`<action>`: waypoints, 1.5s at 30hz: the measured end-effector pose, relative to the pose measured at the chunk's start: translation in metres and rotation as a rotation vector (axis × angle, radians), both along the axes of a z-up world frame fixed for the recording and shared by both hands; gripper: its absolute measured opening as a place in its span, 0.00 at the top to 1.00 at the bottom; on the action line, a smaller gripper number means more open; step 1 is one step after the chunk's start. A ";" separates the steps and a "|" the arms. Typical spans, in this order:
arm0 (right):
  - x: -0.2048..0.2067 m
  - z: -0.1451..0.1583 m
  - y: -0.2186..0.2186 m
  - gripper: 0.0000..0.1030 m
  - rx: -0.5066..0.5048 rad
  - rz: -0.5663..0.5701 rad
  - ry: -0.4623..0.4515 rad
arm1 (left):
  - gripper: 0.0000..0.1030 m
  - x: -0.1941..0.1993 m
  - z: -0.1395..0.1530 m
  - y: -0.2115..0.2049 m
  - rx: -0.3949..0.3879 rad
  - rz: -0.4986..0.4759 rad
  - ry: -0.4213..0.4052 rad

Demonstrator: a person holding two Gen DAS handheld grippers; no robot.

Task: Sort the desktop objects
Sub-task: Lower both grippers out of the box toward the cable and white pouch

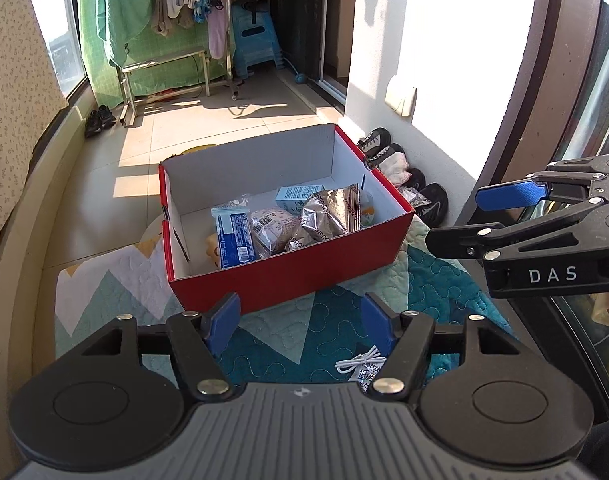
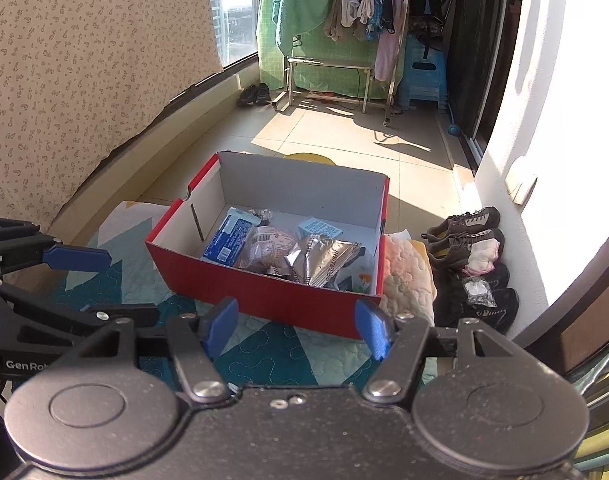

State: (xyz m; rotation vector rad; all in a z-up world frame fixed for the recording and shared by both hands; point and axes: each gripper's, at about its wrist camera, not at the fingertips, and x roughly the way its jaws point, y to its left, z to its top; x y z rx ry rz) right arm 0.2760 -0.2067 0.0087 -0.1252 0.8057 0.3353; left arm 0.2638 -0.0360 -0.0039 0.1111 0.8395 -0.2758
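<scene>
Left wrist view: the left gripper [image 1: 300, 322] has its blue-padded fingers spread apart w/ nothing between them, just the teal, white and yellow quilted cover [image 1: 288, 340] under it. A coiled white cable on a small packet [image 1: 362, 364] lies on the cover right by the right-hand finger. Straight ahead sits the red cardboard box w/ white inside [image 1: 288, 276], lid off, holding a blue snack packet [image 1: 232, 236], a clear-wrapped brownish bun [image 1: 272, 228], a crinkly silver foil bag [image 1: 332, 212] and a small light-blue carton [image 1: 298, 193]. The right gripper [image 1: 456, 220] pokes in from the right edge, fingers parted, empty afaict.

Right wrist view: the right gripper [image 2: 296, 326] is open too, nothing in it, aimed at the same red box [image 2: 264, 300] w/ the same snacks piled inside. The left gripper [image 2: 120, 286] shows at the left edge, fingers apart. Brown and black shoes [image 2: 468, 236] line the wall to the right of the box.
</scene>
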 end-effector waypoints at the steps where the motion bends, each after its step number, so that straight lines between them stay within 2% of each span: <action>1: -0.002 -0.002 0.000 0.37 0.003 -0.001 0.005 | 0.35 -0.006 -0.003 -0.001 0.007 -0.008 0.001; 3: -0.006 -0.006 0.000 0.37 0.004 0.001 0.014 | 0.35 -0.015 -0.009 -0.003 0.017 -0.019 0.005; 9: -0.017 -0.018 0.001 0.35 0.000 0.021 0.037 | 0.27 -0.035 -0.029 -0.003 -0.016 -0.024 0.050; 11: -0.020 -0.023 0.001 0.35 -0.001 0.020 0.047 | 0.21 -0.040 -0.035 -0.003 -0.018 -0.024 0.056; 16: -0.023 -0.035 -0.001 0.34 0.005 0.021 0.073 | 0.19 -0.047 -0.050 -0.005 -0.024 -0.039 0.086; 19: -0.025 -0.044 -0.001 0.34 0.009 0.029 0.093 | 0.13 -0.052 -0.060 -0.007 -0.042 -0.054 0.104; 23: -0.027 -0.058 0.002 0.33 0.000 0.053 0.121 | 0.01 -0.055 -0.073 -0.012 -0.054 -0.072 0.122; 37: -0.012 -0.102 0.008 0.31 -0.010 0.080 0.213 | 0.01 -0.046 -0.119 -0.024 -0.055 -0.118 0.177; 45: 0.001 -0.129 0.016 0.31 -0.037 0.097 0.254 | 0.01 -0.033 -0.145 -0.027 -0.060 -0.148 0.177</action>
